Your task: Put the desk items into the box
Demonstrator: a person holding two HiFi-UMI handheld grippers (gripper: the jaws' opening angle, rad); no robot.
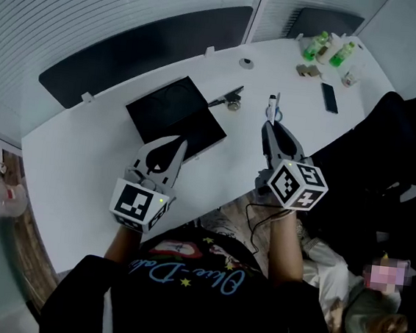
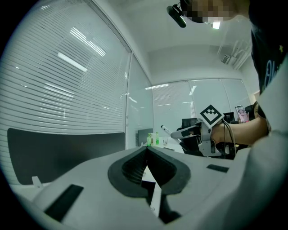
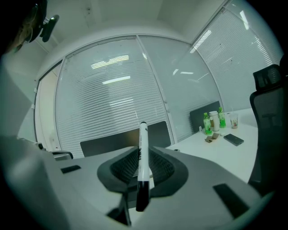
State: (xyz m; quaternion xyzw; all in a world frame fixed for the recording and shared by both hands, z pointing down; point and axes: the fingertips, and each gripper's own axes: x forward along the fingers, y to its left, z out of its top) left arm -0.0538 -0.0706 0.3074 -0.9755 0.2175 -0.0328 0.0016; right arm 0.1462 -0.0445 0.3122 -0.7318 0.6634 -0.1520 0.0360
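The marker (image 3: 143, 152) lies lengthwise along the right gripper's (image 1: 272, 126) jaws, which pinch its white barrel. Its black end points back toward the hand, and its white end pokes past the tips toward the table's (image 1: 84, 149) far edge. The left gripper view shows it tilted slightly up. It hangs above the table, right of the black box (image 1: 173, 110). The left gripper (image 1: 178, 146), level by the box's near edge, has its jaws pressed together on nothing.

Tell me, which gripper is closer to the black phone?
Right. The right gripper, holding a marker, is short of the phone; the left gripper is farther away, by the box.
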